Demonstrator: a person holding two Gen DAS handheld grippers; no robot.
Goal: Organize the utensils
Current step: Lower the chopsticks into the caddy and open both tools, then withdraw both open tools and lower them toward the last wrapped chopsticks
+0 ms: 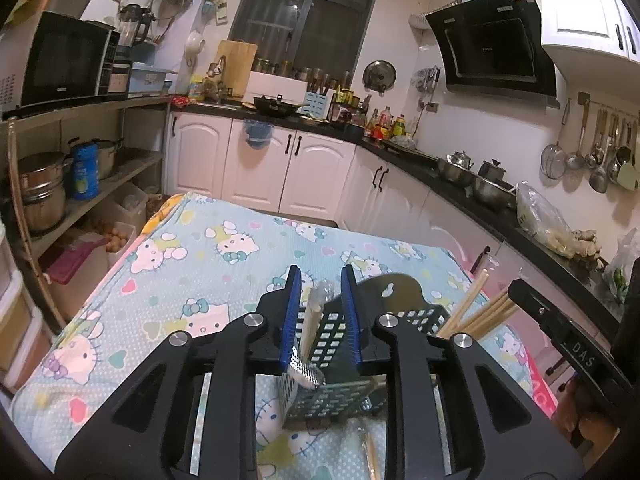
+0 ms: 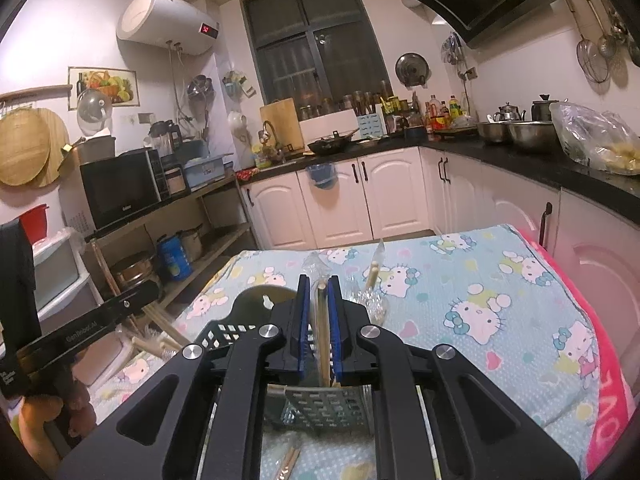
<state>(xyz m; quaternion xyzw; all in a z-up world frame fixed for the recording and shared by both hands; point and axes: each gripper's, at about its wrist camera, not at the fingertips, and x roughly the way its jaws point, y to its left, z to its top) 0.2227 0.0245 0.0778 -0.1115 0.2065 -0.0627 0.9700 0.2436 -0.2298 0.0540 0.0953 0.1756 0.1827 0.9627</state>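
Note:
A black perforated utensil holder (image 1: pixel 332 344) stands on the cartoon-cat tablecloth (image 1: pixel 192 264) just in front of both grippers. My left gripper (image 1: pixel 320 276) is open. A plastic-wrapped chopstick (image 1: pixel 314 320) stands in the holder between the blue pads, leaning near the left pad, with a gap to the right one. My right gripper (image 2: pixel 319 280) is shut on a pale wooden chopstick (image 2: pixel 322 332) that hangs upright over the holder (image 2: pixel 228 332). In the left wrist view a bundle of bare chopsticks (image 1: pixel 476 312) fans out at the holder's right side.
More wrapped chopsticks (image 2: pixel 372 280) lie on the cloth beyond the holder. White cabinets (image 1: pixel 304 168) and a dark counter (image 1: pixel 500 216) with pots run along the back and right. Open shelves with a microwave (image 1: pixel 64 60) are on the left. A hand (image 2: pixel 44 412) grips the other tool.

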